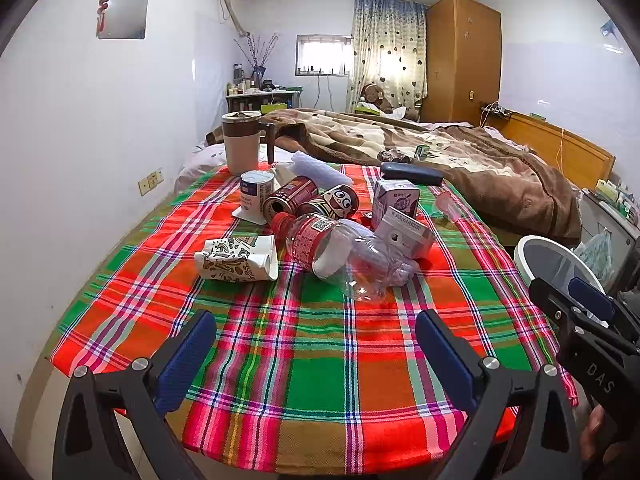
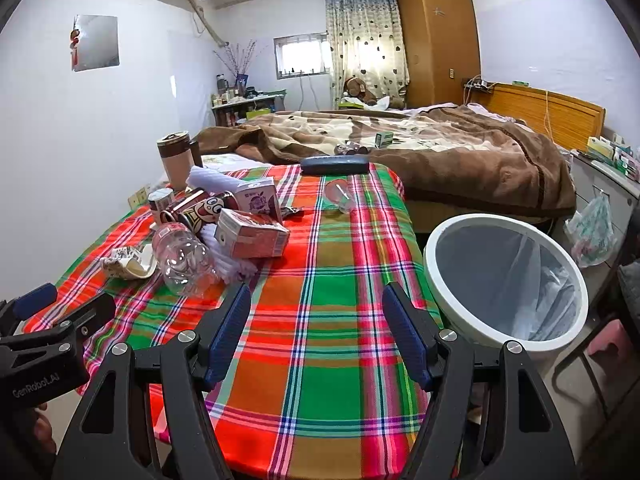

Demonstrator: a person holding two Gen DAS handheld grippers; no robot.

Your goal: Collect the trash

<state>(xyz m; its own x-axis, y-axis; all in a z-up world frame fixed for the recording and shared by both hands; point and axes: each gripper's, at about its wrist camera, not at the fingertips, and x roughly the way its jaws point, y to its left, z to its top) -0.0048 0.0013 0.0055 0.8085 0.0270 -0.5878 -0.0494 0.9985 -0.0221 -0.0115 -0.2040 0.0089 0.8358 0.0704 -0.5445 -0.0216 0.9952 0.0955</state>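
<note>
Both tongs are wide apart and hold nothing: the left tongs [image 1: 316,344] and the right tongs [image 2: 316,320] hang over the near, bare part of the checked surface [image 1: 320,380]. The trash lies in a heap farther back: a crushed plastic bottle [image 1: 340,256], a flattened paper cup [image 1: 236,258], cans [image 1: 290,196] and small cartons [image 1: 396,198]. The white bin [image 2: 504,280] stands just beside the right edge of the surface

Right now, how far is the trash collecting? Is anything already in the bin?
Nothing looks done yet: the white bin shows only its liner. Nothing is in hand; the left gripper and right gripper are open and empty over the plaid cloth. Left to collect: the crushed clear bottle, the cans, the cartons and the crumpled paper cup.
</note>
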